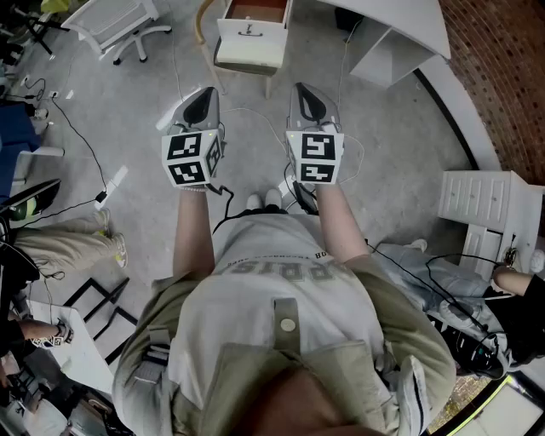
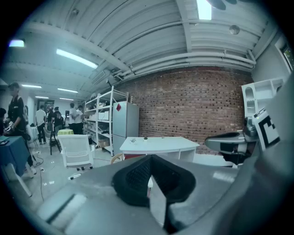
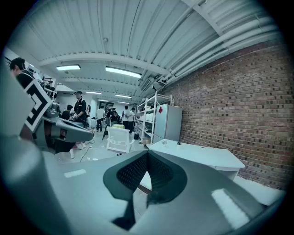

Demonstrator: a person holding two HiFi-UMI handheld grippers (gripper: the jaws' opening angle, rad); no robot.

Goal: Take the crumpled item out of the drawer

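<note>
The person stands on the grey floor [image 1: 128, 111] and holds both tools in front of the body, side by side and a little apart. Both point toward a small white cabinet at the far end of the head view. The left tongs [image 1: 202, 100] are clenched: in the left gripper view the two dark pads lie against each other and nothing is between them. The right tongs [image 1: 306, 98] are clenched in the same way, and the right gripper view shows the pads together with nothing between them. Each tool carries its marker cube close to the hand, the left cube [image 1: 194, 157] and the right cube [image 1: 315, 156]. The drawer [image 1: 249, 43] of the small cabinet is pulled open toward the person, and its white front panel has a small handle. Both tongs are well apart from it. Inside the drawer a reddish-brown area shows at the top edge of the head view. The crumpled item cannot be told apart from this area, so its exact place in the drawer cannot be told. A white counter [image 1: 400, 25] stands to the right of the drawer, near a brick wall [image 1: 502, 60]. A white chair [image 1: 115, 21] stands to the left. Thin cables [image 1: 81, 136] lie on the floor.
</note>
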